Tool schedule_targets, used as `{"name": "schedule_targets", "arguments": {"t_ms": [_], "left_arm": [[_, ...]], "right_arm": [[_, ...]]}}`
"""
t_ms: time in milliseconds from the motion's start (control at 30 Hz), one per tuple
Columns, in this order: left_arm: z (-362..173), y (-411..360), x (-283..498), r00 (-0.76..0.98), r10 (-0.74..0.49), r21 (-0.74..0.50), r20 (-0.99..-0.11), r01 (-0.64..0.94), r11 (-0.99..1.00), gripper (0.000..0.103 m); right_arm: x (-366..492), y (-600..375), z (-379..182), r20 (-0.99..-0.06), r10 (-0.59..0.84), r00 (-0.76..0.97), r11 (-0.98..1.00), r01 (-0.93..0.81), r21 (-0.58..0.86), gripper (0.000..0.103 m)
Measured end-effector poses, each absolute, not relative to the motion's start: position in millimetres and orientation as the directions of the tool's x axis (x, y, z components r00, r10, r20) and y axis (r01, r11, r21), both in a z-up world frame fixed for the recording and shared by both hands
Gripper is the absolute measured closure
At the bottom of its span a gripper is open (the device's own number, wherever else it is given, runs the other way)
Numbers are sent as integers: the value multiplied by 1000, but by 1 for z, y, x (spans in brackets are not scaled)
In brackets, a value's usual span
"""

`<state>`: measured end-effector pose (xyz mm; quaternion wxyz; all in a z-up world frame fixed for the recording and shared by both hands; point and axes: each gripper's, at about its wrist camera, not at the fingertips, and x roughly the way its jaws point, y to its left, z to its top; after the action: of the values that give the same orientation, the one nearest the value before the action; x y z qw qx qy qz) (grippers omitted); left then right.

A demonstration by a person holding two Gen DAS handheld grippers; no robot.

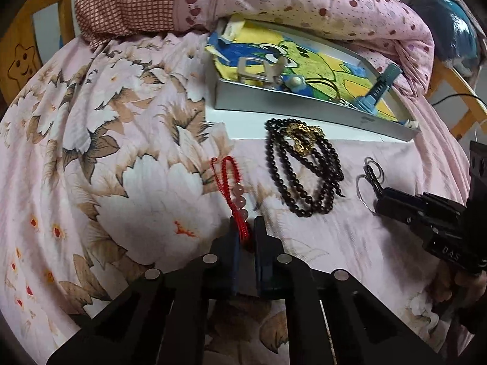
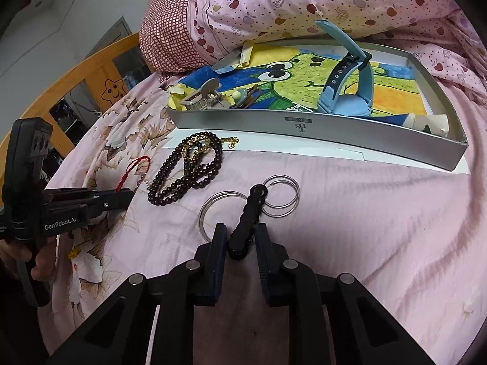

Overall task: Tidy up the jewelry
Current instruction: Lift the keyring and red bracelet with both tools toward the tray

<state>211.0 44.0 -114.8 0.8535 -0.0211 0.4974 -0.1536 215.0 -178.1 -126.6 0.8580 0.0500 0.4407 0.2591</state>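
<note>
My left gripper (image 1: 245,228) is shut on the red cord bracelet (image 1: 234,191) with pink beads, which lies on the bed sheet. My right gripper (image 2: 242,237) is shut on a black twisted bracelet (image 2: 251,213) that lies over two silver hoops (image 2: 281,196). A dark bead necklace (image 1: 304,167) with a gold chain (image 1: 301,140) lies between them; it also shows in the right wrist view (image 2: 185,170). The grey tray (image 2: 304,127) beyond holds a blue watch (image 2: 347,91), a hair clip (image 2: 201,94) and small pieces.
The tray (image 1: 304,112) lies on a white sheet on the floral bedspread. A pink spotted quilt (image 2: 304,3) and a checked pillow (image 1: 127,3) are piled behind it. A wooden bed rail (image 2: 100,70) runs at the left.
</note>
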Motion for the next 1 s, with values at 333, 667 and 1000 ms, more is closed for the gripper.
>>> {"name": "schedule_targets", "arguments": {"t_ms": [333, 667, 1000], "left_arm": [[-107, 27, 202, 439, -357, -225, -825, 325, 919, 101], [-92, 22, 196, 461, -427, -284, -778, 348, 893, 101], [-64, 19, 190, 520, -493, -330, -698, 377, 865, 101]], "right_arm": [[202, -179, -118, -714, 510, 480, 851, -403, 337, 88], [199, -180, -104, -679, 545, 492, 835, -390, 388, 88], [200, -184, -92, -657, 541, 525, 840, -376, 391, 88]]}}
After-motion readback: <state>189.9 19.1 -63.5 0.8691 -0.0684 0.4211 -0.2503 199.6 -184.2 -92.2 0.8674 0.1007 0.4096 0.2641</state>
